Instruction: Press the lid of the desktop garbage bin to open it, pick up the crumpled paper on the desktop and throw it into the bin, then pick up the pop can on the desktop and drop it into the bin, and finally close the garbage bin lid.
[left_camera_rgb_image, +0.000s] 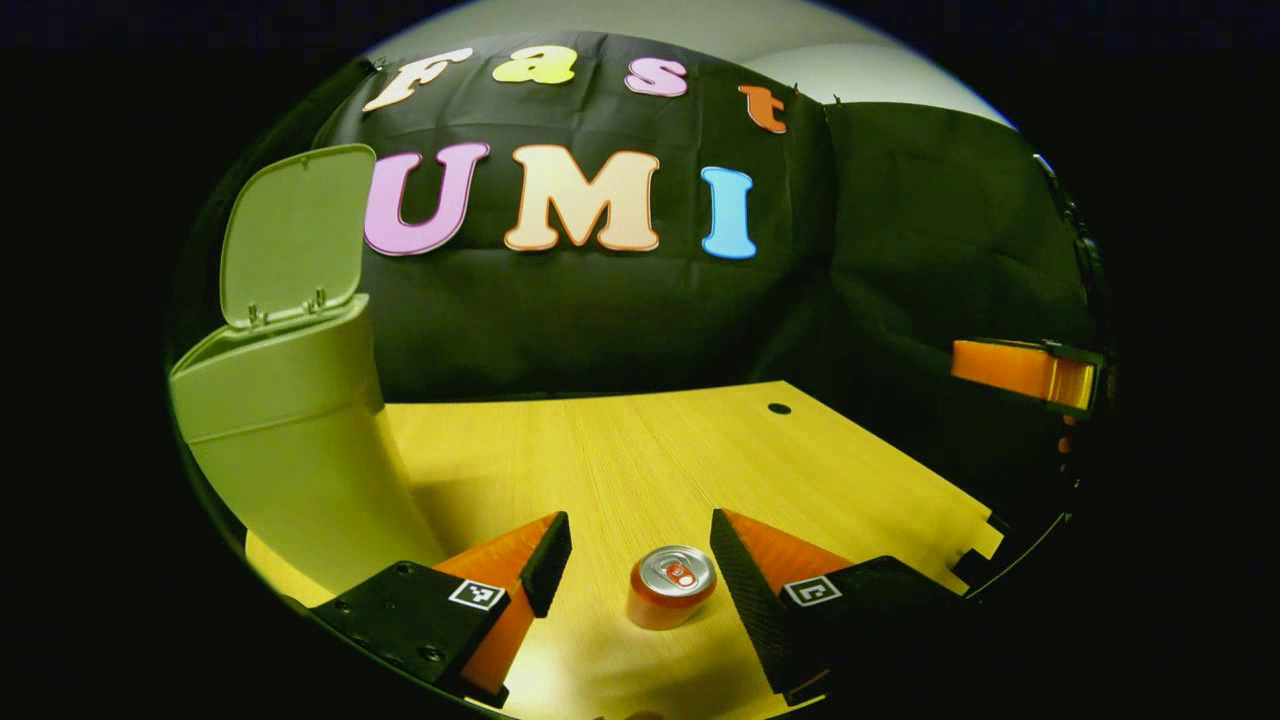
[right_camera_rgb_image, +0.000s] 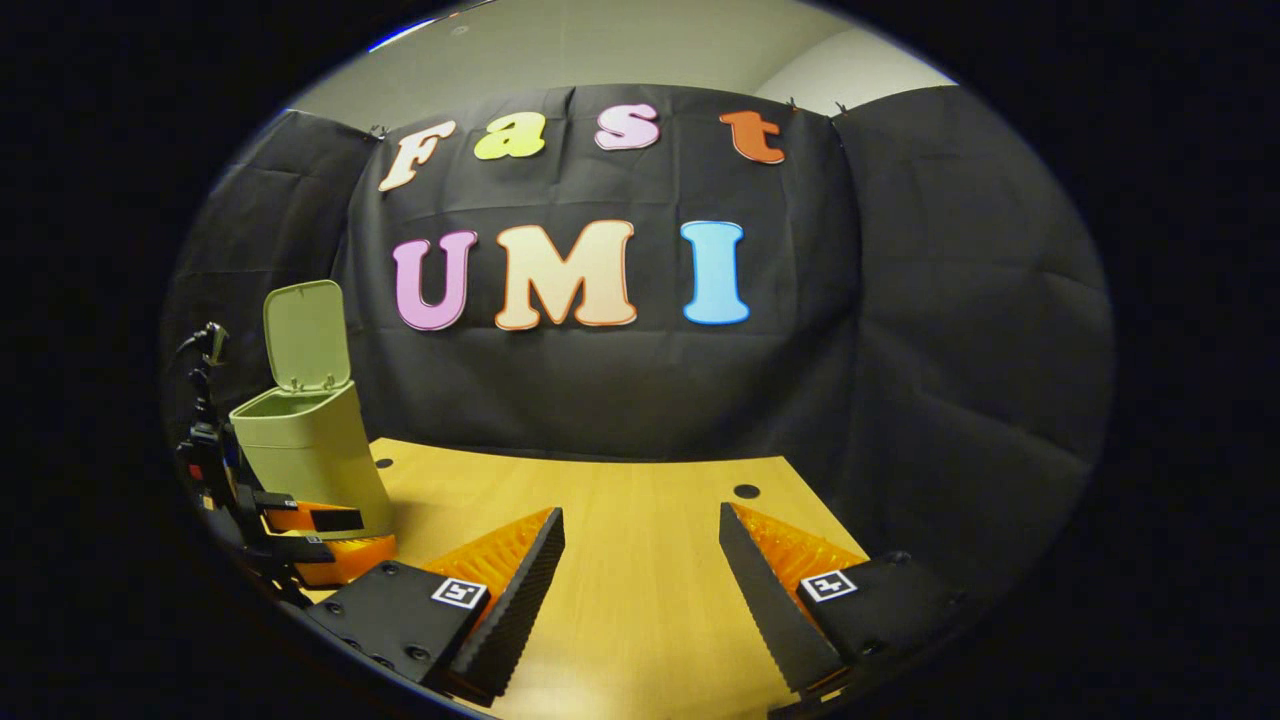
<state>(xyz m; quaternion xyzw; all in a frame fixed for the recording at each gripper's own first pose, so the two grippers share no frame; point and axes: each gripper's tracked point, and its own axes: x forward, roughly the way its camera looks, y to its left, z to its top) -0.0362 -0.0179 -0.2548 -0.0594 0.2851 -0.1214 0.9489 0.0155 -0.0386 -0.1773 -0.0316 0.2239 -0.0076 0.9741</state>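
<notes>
A red pop can (left_camera_rgb_image: 672, 585) with a silver top stands upright on the wooden desktop (left_camera_rgb_image: 640, 450), between the fingers of my left gripper (left_camera_rgb_image: 640, 530), which is open and not touching it. The pale green garbage bin (left_camera_rgb_image: 290, 440) stands at the left with its lid (left_camera_rgb_image: 295, 235) raised. In the right gripper view the same bin (right_camera_rgb_image: 312, 455) sits far left at the back, its lid (right_camera_rgb_image: 305, 335) upright, and the left gripper (right_camera_rgb_image: 305, 535) is low in front of it. My right gripper (right_camera_rgb_image: 640, 540) is open over bare desktop (right_camera_rgb_image: 640, 600) with nothing between its fingers.
The black cloth wall closes the back and right side of the desk. A small round hole (left_camera_rgb_image: 779, 408) lies near the desk's far right corner. The right gripper (left_camera_rgb_image: 1030, 372) shows at the right edge of the left gripper view, beyond the desk's notched right edge (left_camera_rgb_image: 985, 545).
</notes>
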